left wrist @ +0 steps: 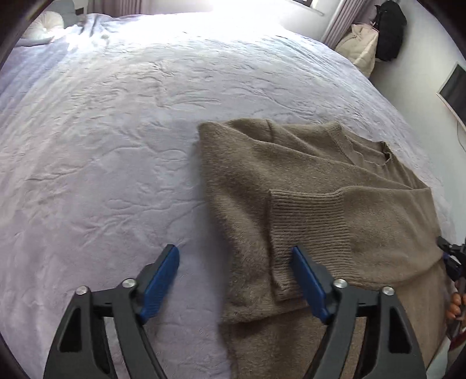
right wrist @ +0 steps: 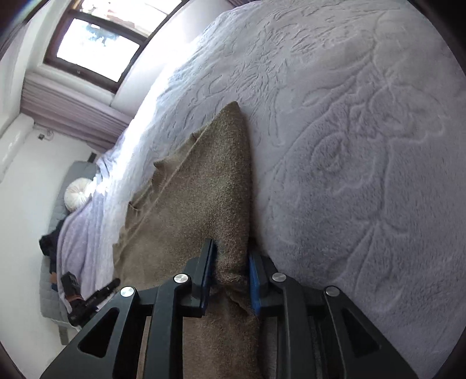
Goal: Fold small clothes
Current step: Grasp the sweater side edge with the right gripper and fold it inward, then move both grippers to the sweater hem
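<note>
A tan fuzzy knit sweater [left wrist: 335, 186] lies on the lilac bedspread [left wrist: 116, 131], its sides folded in and a ribbed sleeve cuff [left wrist: 308, 224] lying across the front. My left gripper [left wrist: 234, 262] is open and empty, hovering over the sweater's left edge, with one blue pad over the bedspread and the other over the cuff. In the right wrist view my right gripper [right wrist: 230, 262] is shut on a folded edge of the sweater [right wrist: 204, 186] at its right side. The right gripper also shows at the right edge of the left wrist view [left wrist: 450, 256].
A round white cushion [left wrist: 48, 24] lies at the far left of the bed. A beige coat [left wrist: 359, 46] and a black bag [left wrist: 388, 29] stand by the wall at the far right. A window [right wrist: 96, 46] and a grey bench [right wrist: 55, 262] lie beyond the bed.
</note>
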`<state>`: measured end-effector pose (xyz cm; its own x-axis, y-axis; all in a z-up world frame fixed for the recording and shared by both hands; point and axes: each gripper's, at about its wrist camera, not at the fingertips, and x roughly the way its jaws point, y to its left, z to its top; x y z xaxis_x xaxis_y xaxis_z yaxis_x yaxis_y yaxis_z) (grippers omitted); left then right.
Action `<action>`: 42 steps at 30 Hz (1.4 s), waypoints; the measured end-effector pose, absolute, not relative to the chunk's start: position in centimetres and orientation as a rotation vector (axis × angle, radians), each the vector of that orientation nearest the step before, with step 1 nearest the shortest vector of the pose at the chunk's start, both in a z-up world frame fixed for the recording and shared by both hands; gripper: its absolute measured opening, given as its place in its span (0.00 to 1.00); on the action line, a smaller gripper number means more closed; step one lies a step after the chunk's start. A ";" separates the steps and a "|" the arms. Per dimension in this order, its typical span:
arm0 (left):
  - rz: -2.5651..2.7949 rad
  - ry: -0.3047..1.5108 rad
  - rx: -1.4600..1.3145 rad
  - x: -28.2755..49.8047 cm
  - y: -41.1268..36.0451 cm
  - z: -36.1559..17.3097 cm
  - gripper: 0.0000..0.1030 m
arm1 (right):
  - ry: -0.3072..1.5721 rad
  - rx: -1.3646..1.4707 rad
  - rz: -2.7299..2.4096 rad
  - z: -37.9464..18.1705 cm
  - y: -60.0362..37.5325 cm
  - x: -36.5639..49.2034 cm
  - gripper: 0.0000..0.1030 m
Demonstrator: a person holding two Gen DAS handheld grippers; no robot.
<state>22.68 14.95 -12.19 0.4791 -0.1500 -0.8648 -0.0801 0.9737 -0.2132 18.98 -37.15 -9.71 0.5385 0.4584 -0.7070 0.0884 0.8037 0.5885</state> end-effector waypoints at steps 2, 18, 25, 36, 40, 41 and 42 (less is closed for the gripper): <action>-0.015 1.072 -0.212 21.9 14.9 -11.8 0.78 | 0.968 0.625 0.222 -9.1 -37.1 18.1 0.32; -0.029 0.994 -0.216 9.5 12.3 -9.7 1.00 | 0.873 0.601 0.198 -6.4 -34.4 6.0 0.58; -0.017 1.063 -0.200 5.0 11.0 -11.3 1.00 | 0.875 0.510 0.224 -7.3 -30.7 1.6 0.72; 0.016 1.054 -0.151 0.4 9.6 -12.4 1.00 | 0.839 0.372 0.269 -8.4 -26.1 -4.1 0.79; 0.020 1.041 -0.156 -0.5 9.7 -12.6 1.00 | 0.844 0.359 0.279 -8.9 -25.6 -5.2 0.79; 0.021 1.037 -0.153 -0.7 9.7 -12.7 1.00 | 0.843 0.356 0.280 -8.9 -25.6 -5.5 0.79; 0.022 1.033 -0.149 -0.8 9.6 -12.7 1.00 | 0.840 0.357 0.281 -9.0 -25.6 -5.8 0.79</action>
